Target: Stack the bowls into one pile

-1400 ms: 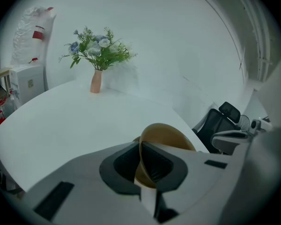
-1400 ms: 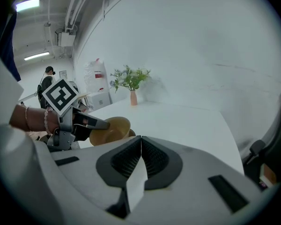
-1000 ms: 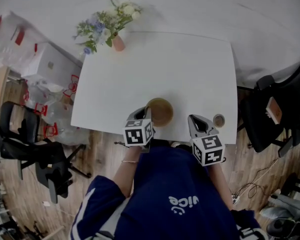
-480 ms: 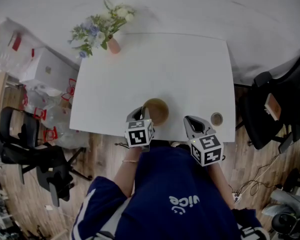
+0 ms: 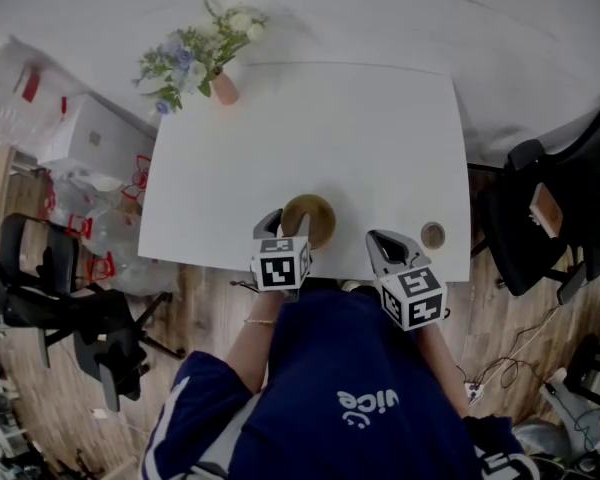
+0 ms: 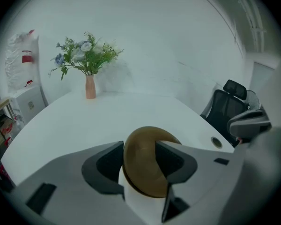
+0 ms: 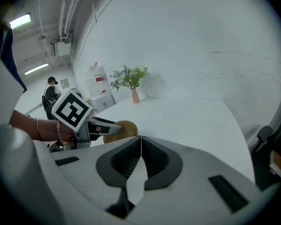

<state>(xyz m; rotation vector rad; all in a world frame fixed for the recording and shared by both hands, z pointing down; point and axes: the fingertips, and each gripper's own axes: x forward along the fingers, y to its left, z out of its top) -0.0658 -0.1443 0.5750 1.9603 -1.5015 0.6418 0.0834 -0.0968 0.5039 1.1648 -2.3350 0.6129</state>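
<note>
While the right claw [image 7: 140,143] hovers closed, the down-tilted left claw [image 6: 139,144] has just spread around the bowl [image 6: 143,173].

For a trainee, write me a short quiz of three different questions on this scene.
1. True or false: the right gripper is shut and empty.
2. Between the left gripper's jaws is: A) a plate, B) a brown bowl, C) a cup.
3. Fill in: the flower vase stands at the table's far ___ corner.
Key: 1 true; 2 B, those jaws have just been opening; 3 left.
</note>
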